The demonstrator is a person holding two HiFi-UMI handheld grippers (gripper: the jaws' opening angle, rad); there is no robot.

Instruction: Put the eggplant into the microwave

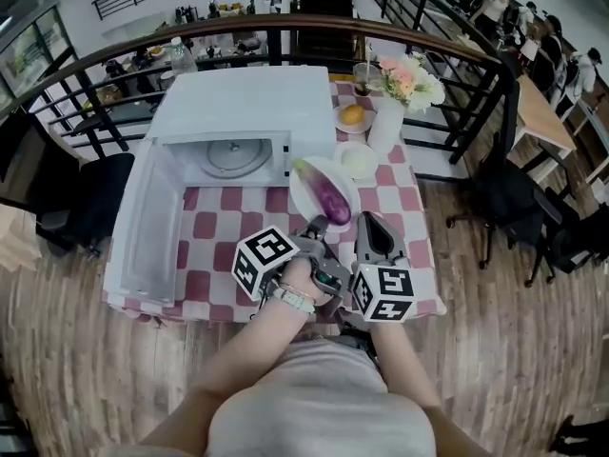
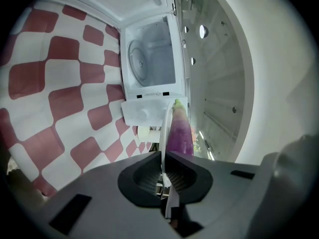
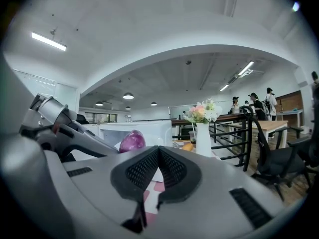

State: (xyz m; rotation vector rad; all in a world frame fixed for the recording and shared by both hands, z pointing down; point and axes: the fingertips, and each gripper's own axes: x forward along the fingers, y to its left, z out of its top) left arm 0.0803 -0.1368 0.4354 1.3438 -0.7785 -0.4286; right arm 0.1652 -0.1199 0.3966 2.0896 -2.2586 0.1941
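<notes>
A purple eggplant lies on a white plate just right of the white microwave, whose door hangs open to the left. The cavity with its glass turntable shows. My left gripper is rolled on its side and shut on the plate's near rim; the eggplant rests past the jaws, and the open microwave is beyond. My right gripper is beside it, shut with nothing between its jaws. In the right gripper view the eggplant peeks up at the left.
A white vase of flowers, a small plate with an orange, a white bowl and a glass stand at the table's right side. A dark railing curves behind; office chairs stand at the right, with people farther back.
</notes>
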